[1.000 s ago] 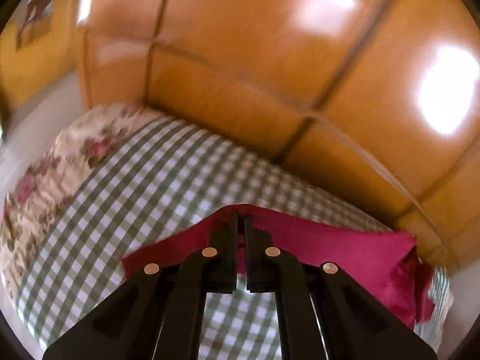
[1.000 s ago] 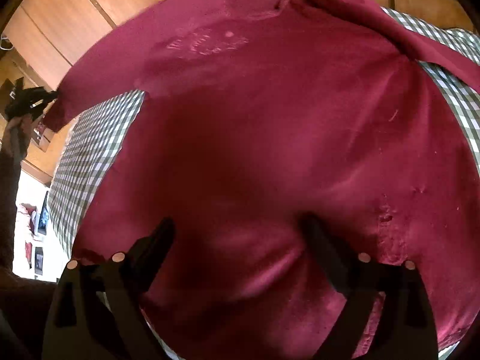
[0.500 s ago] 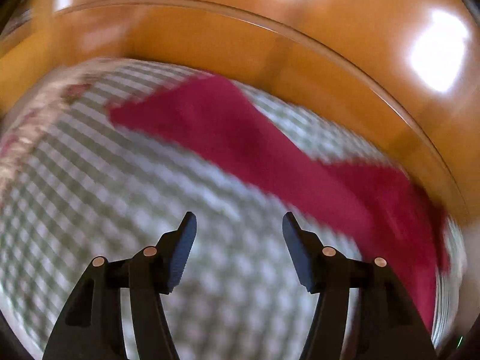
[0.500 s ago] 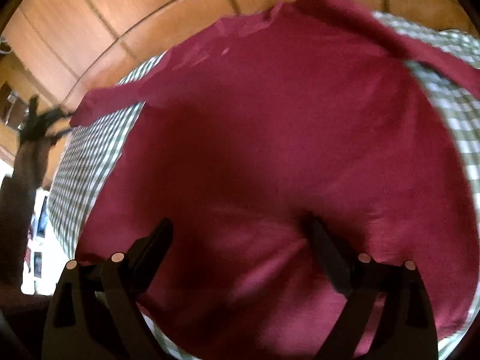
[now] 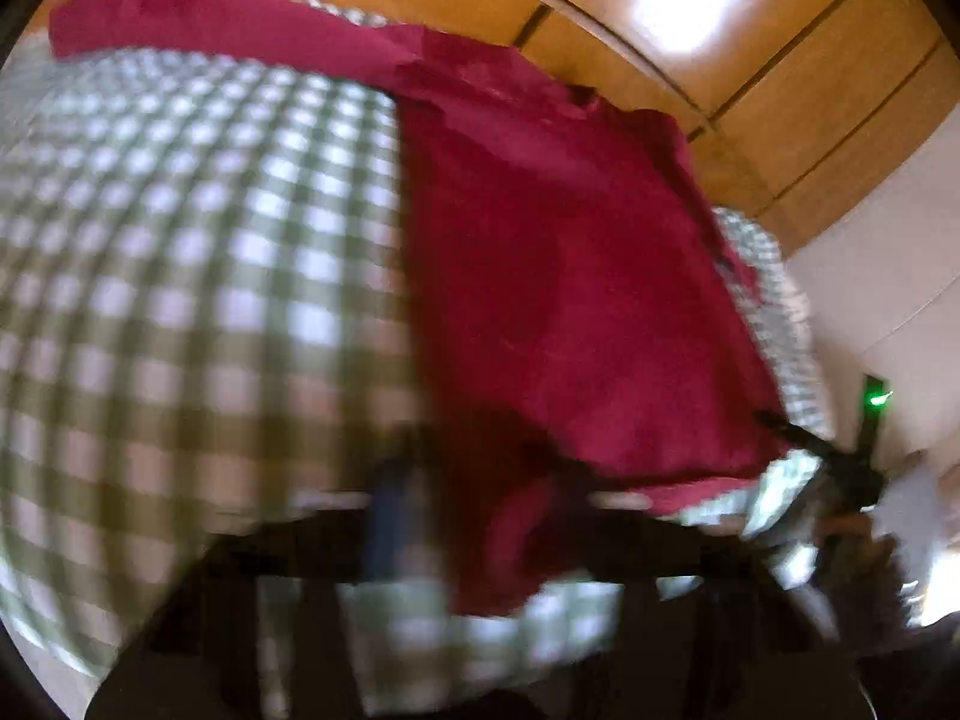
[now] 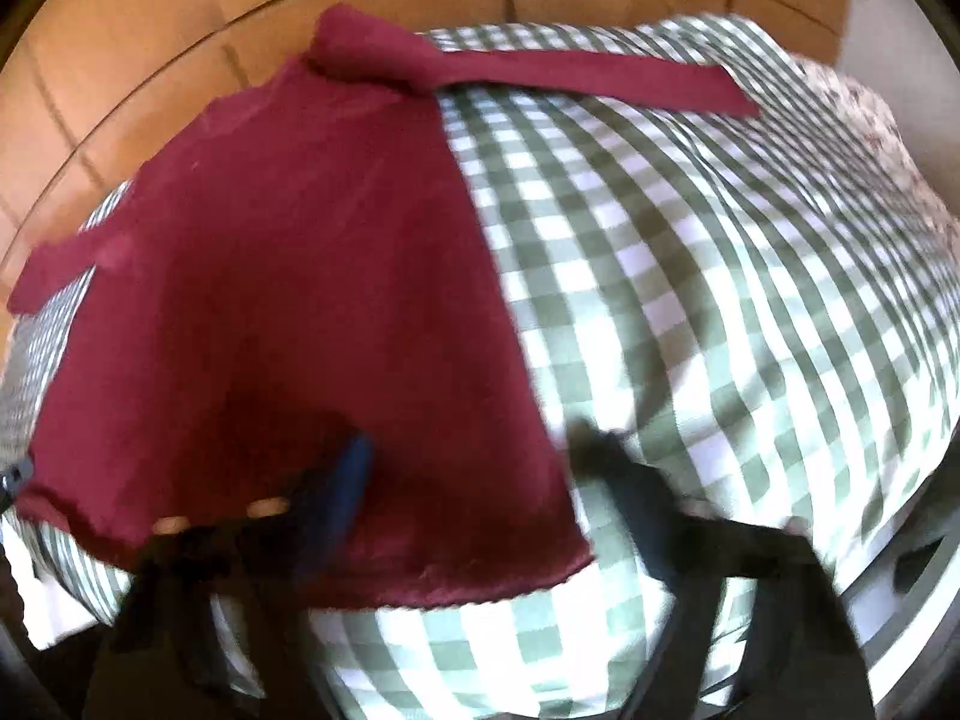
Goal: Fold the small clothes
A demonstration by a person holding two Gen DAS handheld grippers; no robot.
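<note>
A dark red long-sleeved shirt [image 6: 288,312] lies spread on a green-and-white checked bedsheet [image 6: 720,276], one sleeve [image 6: 588,81] stretched out to the far right. In the left wrist view the shirt [image 5: 570,276] fills the right half and its sleeve [image 5: 198,24] runs to the far left. My right gripper [image 6: 474,468] is open, its fingers blurred above the shirt's near hem. My left gripper [image 5: 486,480] is blurred by motion; its fingers stand apart over the shirt's near left corner, holding nothing.
A wooden panelled headboard [image 5: 690,48] runs along the far side of the bed. A floral cover [image 6: 870,114] lies at the bed's far right edge. The right gripper shows at the right edge of the left wrist view [image 5: 828,462].
My left gripper let go of the sleeve, opened, and swung toward the shirt's near hem. My right gripper stayed open and drew back and right, showing more of the checked sheet.
</note>
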